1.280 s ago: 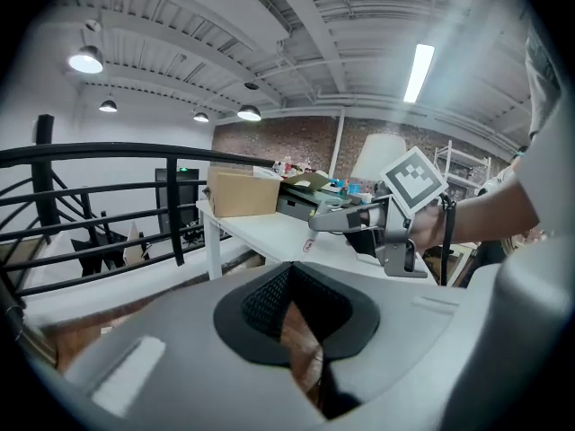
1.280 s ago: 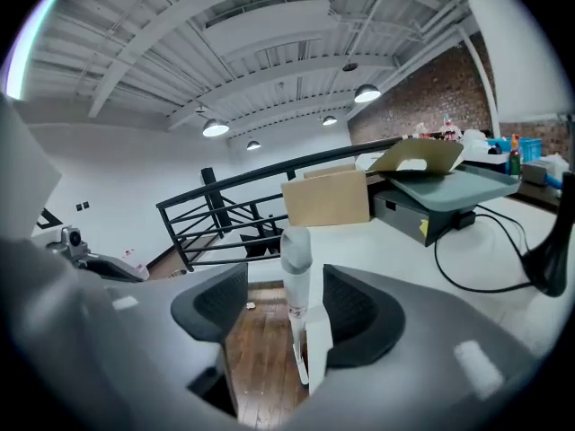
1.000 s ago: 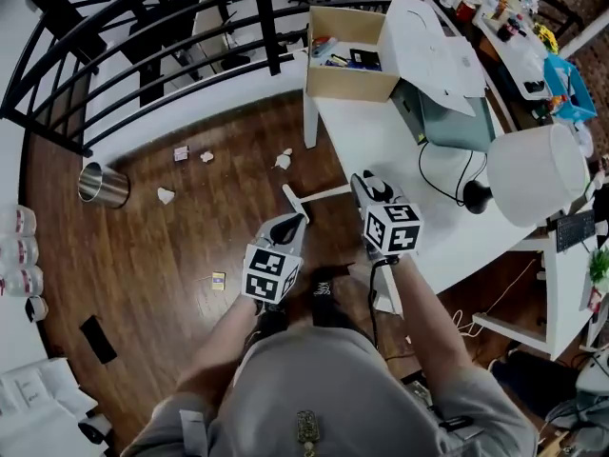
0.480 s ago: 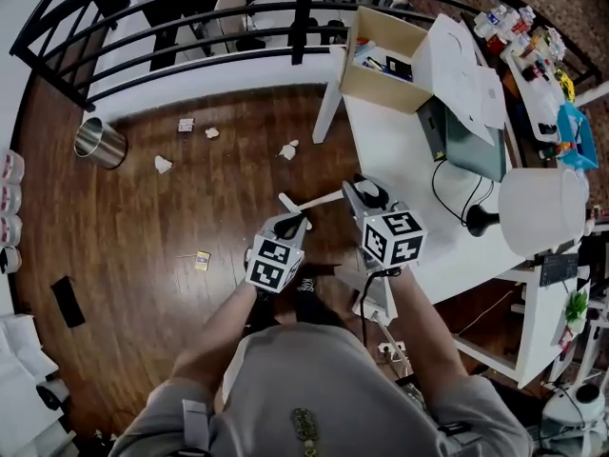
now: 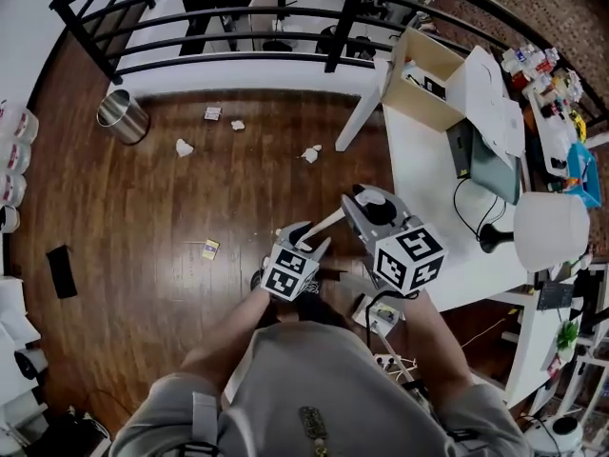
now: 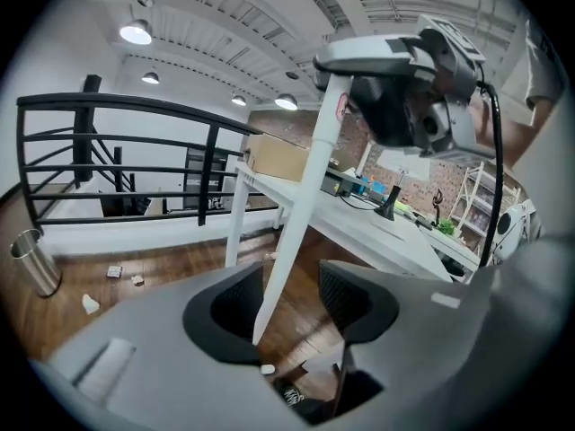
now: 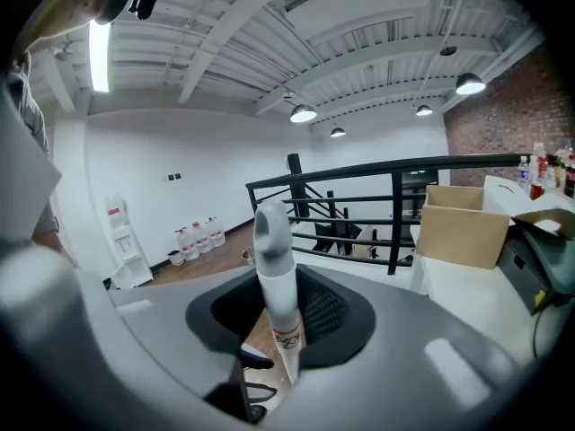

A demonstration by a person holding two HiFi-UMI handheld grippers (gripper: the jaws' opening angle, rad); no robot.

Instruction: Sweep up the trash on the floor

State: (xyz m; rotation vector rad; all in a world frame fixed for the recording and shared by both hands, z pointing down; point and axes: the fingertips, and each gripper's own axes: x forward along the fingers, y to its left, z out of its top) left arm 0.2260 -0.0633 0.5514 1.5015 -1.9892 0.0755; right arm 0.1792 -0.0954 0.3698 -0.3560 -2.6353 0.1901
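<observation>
**Left gripper (image 5: 309,239) newly released, right gripper (image 5: 362,203) raised since a second ago**

Over the last second the right gripper has come up nearer the head camera. The left gripper's jaws have just been opening, with the white handle (image 5: 325,224) standing between them.

Wooden floor (image 5: 143,255) fills most of the head view and is bounded at the top by a black railing (image 5: 238,12). White table (image 5: 428,179) stands at the right. It bears an open cardboard box (image 5: 419,93) at its far end and a white lamp shade (image 5: 550,231) nearer the person. Metal bin (image 5: 123,117) stands on the floor at upper left, close to the railing.

White handle runs slantwise from one gripper to the other, just ahead of the person's feet. Right gripper (image 7: 283,317), in its own view, is clenched on the handle (image 7: 274,268) a little below its grey looped end. Left gripper (image 6: 292,299), in its own view, has its jaws spread wide. The handle (image 6: 301,196) passes between them, closer to the left-hand pad, and neither pad presses on it.

Trash lies on the floor, well apart from both grippers:
- a crumpled wad (image 5: 184,147) near the bin
- a flat scrap (image 5: 212,113) and a tiny wad (image 5: 237,125) by the base of the railing
- a torn wad (image 5: 310,153) beside the table leg (image 5: 357,122)
- a small yellow piece (image 5: 210,248) nearest the person, on the left
</observation>
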